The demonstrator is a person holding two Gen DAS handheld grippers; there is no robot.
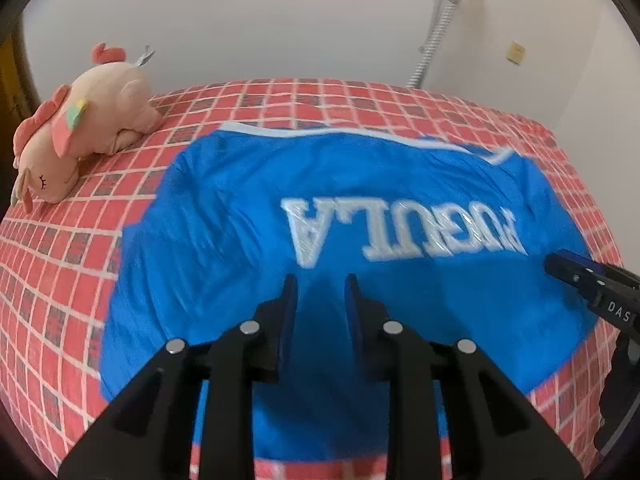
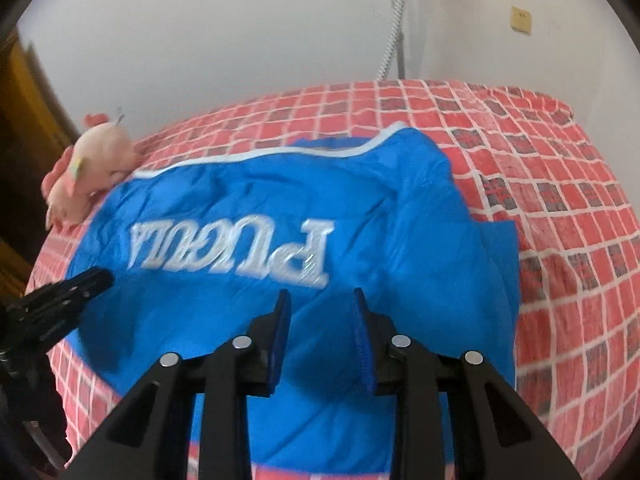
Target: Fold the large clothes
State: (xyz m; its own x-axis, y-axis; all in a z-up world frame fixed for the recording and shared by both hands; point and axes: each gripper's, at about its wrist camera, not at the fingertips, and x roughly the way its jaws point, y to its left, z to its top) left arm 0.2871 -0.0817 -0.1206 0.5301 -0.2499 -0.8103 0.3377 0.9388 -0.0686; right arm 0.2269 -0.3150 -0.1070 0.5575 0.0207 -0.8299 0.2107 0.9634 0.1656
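Left gripper (image 1: 320, 282): fingers parted, a clear gap between the blue pads, nothing held — poised over the near part of the blue garment (image 1: 248, 216). Right gripper (image 2: 322, 300): likewise parted and empty, hovering above the same cloth just short of the white lettering (image 2: 236, 254). Each seen in the other's view off to the side, over the cloth's outer edges.

Spread across the red checked bedcover (image 1: 48, 288), lettering upside down from here, white-piped hem (image 1: 320, 133) at the far side. Sides look already turned in, at least on the right, where a doubled layer and a loose flap (image 2: 496, 248) show; the left side too blurred to be sure. Pink plush toy (image 1: 84, 128) near the far left corner, touching or just beside the cloth in the right wrist view — hard to tell which.

Probably between folds: widthwise folding done or nearly so, lengthwise fold not yet begun. Next, likely, down onto the near edge with both tools, one toward each corner, closing on all layers at once, then lifting and carrying toward the hem. Slippery-looking fabric, so a shallow pinch may shed the under layer — worth biting deep. Worth keeping clear of the toy too.
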